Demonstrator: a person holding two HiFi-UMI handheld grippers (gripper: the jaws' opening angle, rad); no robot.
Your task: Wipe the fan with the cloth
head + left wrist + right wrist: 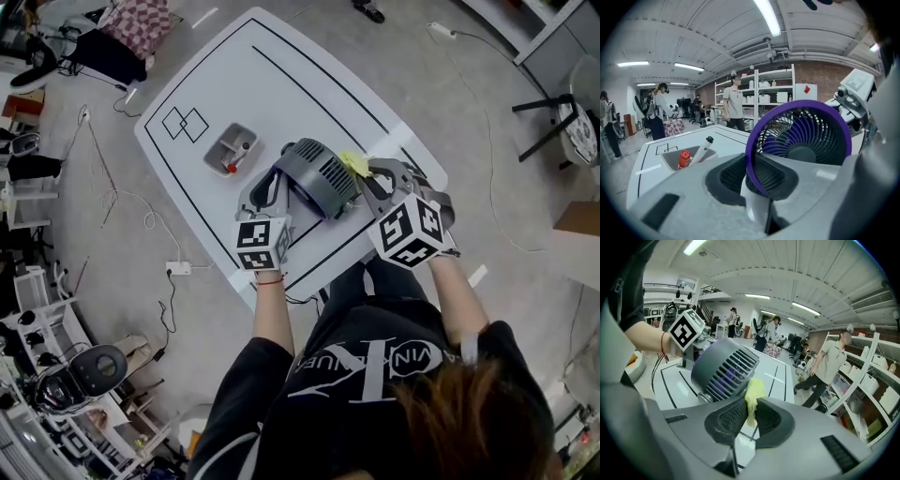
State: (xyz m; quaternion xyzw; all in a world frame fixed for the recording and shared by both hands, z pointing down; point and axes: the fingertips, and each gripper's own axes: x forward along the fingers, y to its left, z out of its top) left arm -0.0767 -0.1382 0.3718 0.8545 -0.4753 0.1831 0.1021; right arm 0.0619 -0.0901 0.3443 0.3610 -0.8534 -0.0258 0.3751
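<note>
Fan (319,178) lies by the table's (234,75) near edge, between both grippers; left hand-held gripper (754,176) clamps its purple front ring (751,140); right hand-held gripper (750,411) pinches yellow cloth (753,392), just beside rear grille (729,371), nearer for wiping.

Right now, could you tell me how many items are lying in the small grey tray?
2: a white, dark-capped marker in the grey tray, and an orange-red item left of it in the left gripper view. Smaller things underneath could be hidden.
</note>
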